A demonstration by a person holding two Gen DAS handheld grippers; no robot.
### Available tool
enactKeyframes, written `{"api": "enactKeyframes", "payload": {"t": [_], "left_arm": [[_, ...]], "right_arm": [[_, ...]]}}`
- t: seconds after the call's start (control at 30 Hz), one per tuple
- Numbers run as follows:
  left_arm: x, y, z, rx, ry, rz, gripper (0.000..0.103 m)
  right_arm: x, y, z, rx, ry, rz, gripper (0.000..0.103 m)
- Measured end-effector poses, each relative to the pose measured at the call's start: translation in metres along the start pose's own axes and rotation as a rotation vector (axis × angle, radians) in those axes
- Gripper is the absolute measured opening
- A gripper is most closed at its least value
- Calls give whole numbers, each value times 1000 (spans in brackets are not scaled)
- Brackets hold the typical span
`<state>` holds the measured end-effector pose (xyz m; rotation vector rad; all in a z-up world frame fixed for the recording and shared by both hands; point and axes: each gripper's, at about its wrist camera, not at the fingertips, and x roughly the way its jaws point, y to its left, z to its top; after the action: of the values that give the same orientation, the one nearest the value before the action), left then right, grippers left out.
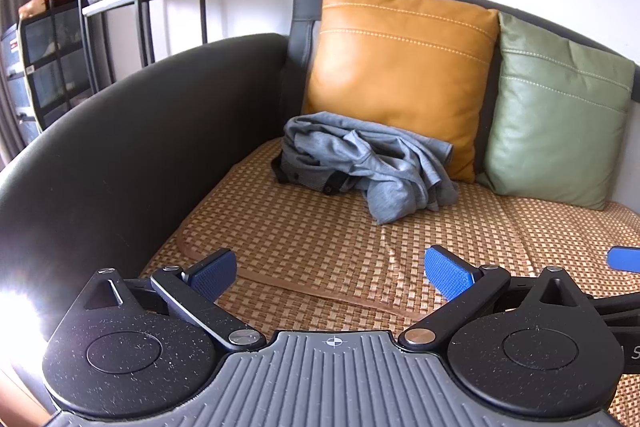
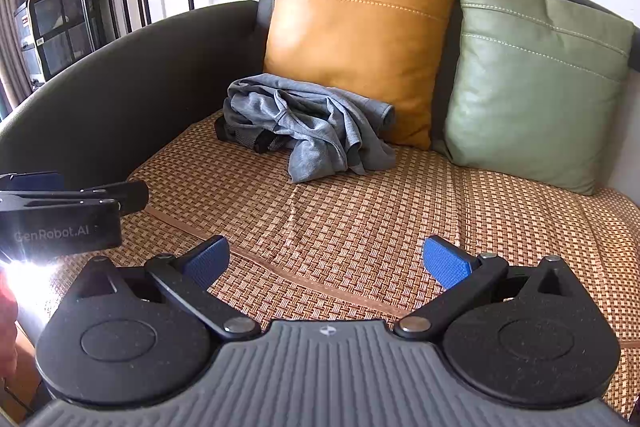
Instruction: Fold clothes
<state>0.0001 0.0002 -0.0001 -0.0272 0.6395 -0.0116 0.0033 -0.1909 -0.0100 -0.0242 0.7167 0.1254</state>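
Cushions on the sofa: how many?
2. The orange cushion leans on the sofa back right behind the crumpled grey garment. The green cushion stands beside it on the right, touching it. Anything further right is out of frame.

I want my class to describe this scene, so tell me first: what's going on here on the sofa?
A person holds a hand-held gripper in each hand, about to fold clothes. Both the left hand-held gripper and the right hand-held gripper are wide open with nothing between their fingers, hovering over the woven mat on the dark sofa. A crumpled grey garment lies untouched further back on the mat, against the orange cushion, with a green cushion beside it. No folding has started.
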Motion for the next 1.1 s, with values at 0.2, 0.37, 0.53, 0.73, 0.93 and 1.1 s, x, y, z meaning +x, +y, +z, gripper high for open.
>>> {"api": "enactKeyframes", "payload": {"t": [0.2,0.37,0.53,0.73,0.93,1.1], "left_arm": [[1,1,0,11,-8,12,103],[-1,-8,2,15,-9,20,103],[0,-9,5,10,-3,14,103],[-1,-9,7,7,1,5,103],[0,-9,8,5,2,7,103],[1,-7,7,4,0,4,103]], "right_arm": [[1,3,0,-1,-1,6,103],[-1,0,1,-2,-2,7,103],[0,1,1,-2,-2,3,103],[-1,1,0,-5,-5,3,103],[-1,1,2,-5,-5,1,103],[-1,3,2,-6,-4,3,103]]}}
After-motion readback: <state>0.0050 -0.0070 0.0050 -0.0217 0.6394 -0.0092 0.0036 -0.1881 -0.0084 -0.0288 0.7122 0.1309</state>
